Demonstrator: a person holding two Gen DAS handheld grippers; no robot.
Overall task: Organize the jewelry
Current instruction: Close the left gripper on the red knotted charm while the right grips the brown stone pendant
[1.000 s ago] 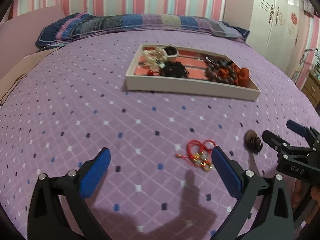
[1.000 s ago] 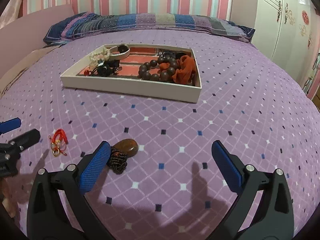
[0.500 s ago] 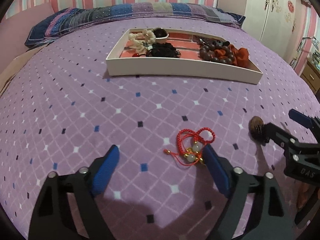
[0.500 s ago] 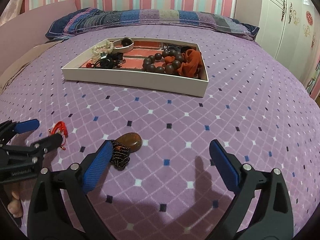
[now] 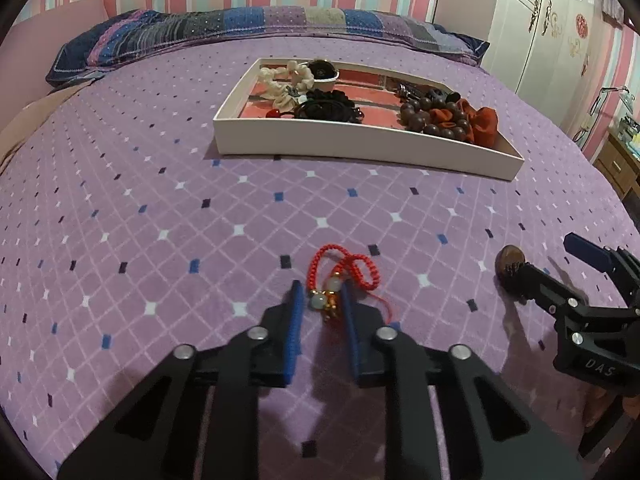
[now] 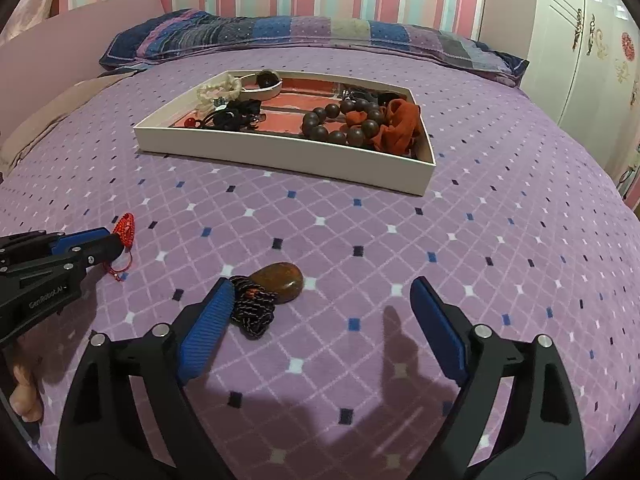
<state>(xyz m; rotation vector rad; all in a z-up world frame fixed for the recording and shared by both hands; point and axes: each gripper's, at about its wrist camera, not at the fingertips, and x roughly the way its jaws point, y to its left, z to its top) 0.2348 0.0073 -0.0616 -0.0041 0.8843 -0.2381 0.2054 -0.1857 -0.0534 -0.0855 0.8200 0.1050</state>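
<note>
A red cord bracelet [image 5: 344, 274] with pale beads lies on the purple bedspread. My left gripper [image 5: 320, 300] has its jaws nearly closed around the bracelet's beaded end; it also shows in the right wrist view [image 6: 116, 242] with the red cord [image 6: 127, 229] at its tip. A brown stone pendant on a black cord [image 6: 278, 282] lies just ahead of my right gripper [image 6: 320, 304], which is open, its left fingertip [image 6: 218, 300] beside the cord. A white tray [image 5: 360, 142] farther back holds bracelets, beads and scrunchies.
The tray [image 6: 280, 152] holds a wooden bead bracelet [image 6: 340, 124], an orange scrunchie [image 6: 400, 126] and black and white hair ties. A striped pillow [image 5: 240, 28] lies at the bed's head. A white wardrobe [image 5: 560, 32] stands at the right.
My left gripper moved forward over the red bracelet and its jaws closed in from wide open onto the beaded end. My right gripper edged closer to the brown pendant.
</note>
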